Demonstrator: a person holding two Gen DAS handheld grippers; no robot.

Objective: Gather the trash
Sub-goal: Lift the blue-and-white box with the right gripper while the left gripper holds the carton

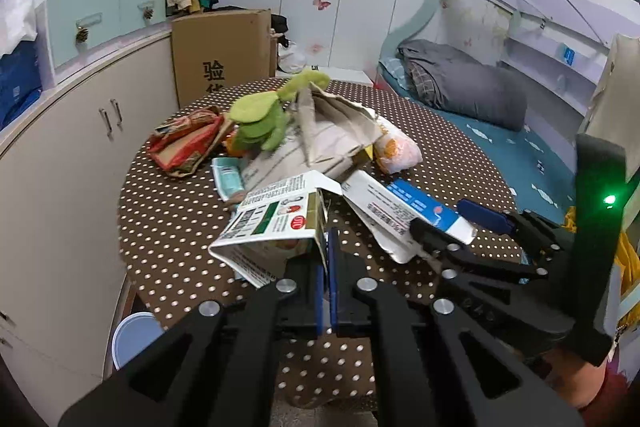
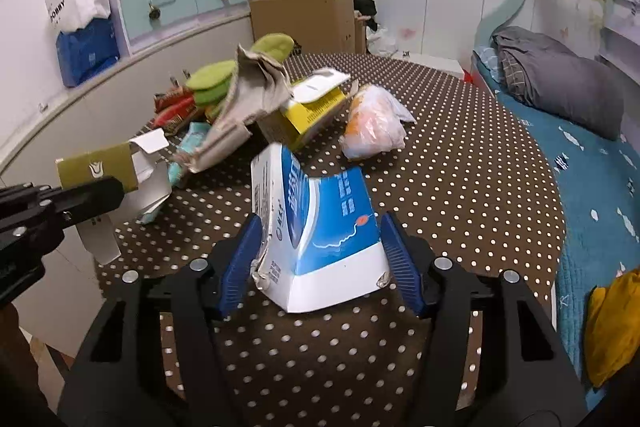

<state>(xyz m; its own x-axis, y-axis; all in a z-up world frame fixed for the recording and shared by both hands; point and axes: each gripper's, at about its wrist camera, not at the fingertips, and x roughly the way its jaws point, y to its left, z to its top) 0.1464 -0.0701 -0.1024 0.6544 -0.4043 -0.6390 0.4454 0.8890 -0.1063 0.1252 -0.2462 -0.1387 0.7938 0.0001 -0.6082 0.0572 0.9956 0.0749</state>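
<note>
Nearest the left wrist camera, the left hand-held gripper [image 1: 329,247] has its blue pads squeezed together on a thin flap of a flattened olive-and-white carton [image 1: 276,223], pinched by its edge, probably because an edge is the only part thin enough to catch. In the right wrist view the same carton hangs at about nine o'clock, clear of the desk [image 2: 460,163].

The right hand-held gripper [image 2: 320,251] stands roughly half open around a crushed blue-and-white box [image 2: 320,227]. The left pad seems to touch the box's crumpled corner; the right pad sits just beside its other edge, and I cannot tell whether it presses. The box rests with its lower edge near the dotted cloth, tilted up towards twelve o'clock, so a sideways grip across its width looks like the natural way to take it.

The rest of the trash lies in a heap beyond, between eleven and one o'clock from the right gripper: crumpled grey paper [image 2: 252,99], a yellow box [image 2: 316,115] with its lid open, a knotted plastic bag [image 2: 376,127], and a teal packet [image 2: 192,143]. A green soft toy [image 2: 212,83] sits among them, which is likely not rubbish. Most of the collecting appears not yet done.
</note>
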